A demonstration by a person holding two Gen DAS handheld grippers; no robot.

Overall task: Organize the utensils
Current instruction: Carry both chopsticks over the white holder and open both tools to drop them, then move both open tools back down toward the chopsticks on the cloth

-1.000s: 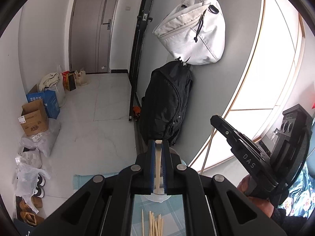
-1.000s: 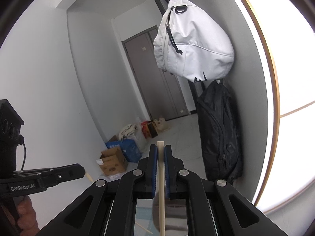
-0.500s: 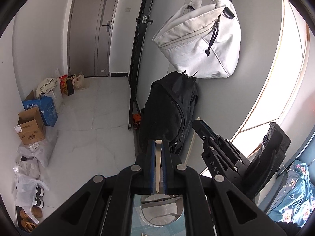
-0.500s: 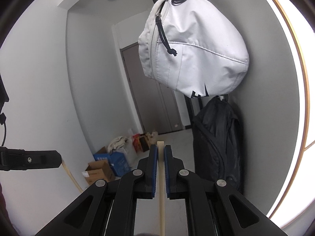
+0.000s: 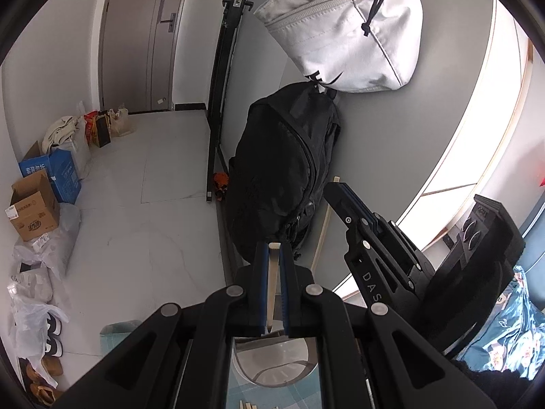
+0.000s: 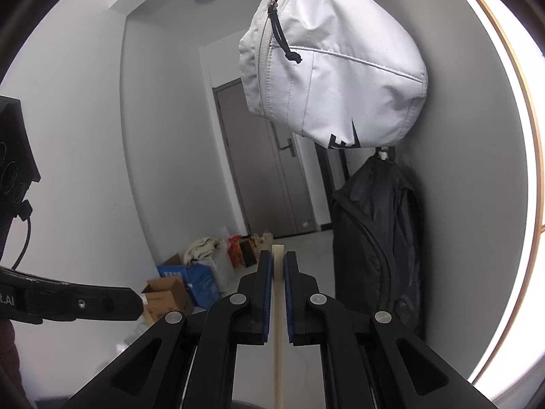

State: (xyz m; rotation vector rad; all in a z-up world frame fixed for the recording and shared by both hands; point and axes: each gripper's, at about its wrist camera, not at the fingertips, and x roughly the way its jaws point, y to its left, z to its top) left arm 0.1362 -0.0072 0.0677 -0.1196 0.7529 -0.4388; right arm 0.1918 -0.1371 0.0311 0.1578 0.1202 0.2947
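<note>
My left gripper [image 5: 273, 255] is shut on a pale wooden chopstick [image 5: 271, 289], held upright above a round metal utensil holder [image 5: 272, 364] on the checked tablecloth. My right gripper [image 6: 278, 262] is shut on a second wooden chopstick [image 6: 277, 334] that runs down out of view. In the left wrist view the right gripper [image 5: 335, 187] stands to the right, its chopstick [image 5: 322, 228] hanging below its fingers. In the right wrist view the left gripper [image 6: 136, 303] shows at the left edge. Loose chopstick ends [image 5: 248, 405] lie on the cloth at the bottom.
A black backpack [image 5: 282, 177] leans on the grey wall with a white bag [image 5: 347, 24] hanging above it. A black pole [image 5: 221, 85] stands beside them. Boxes [image 5: 34, 208], bags and shoes line the left of the floor. A floral cloth [image 5: 504, 334] lies at the right.
Both grippers have risen and tilted, each still holding its chopstick. The right gripper has come closer to the left one. The holder now sits under the left gripper.
</note>
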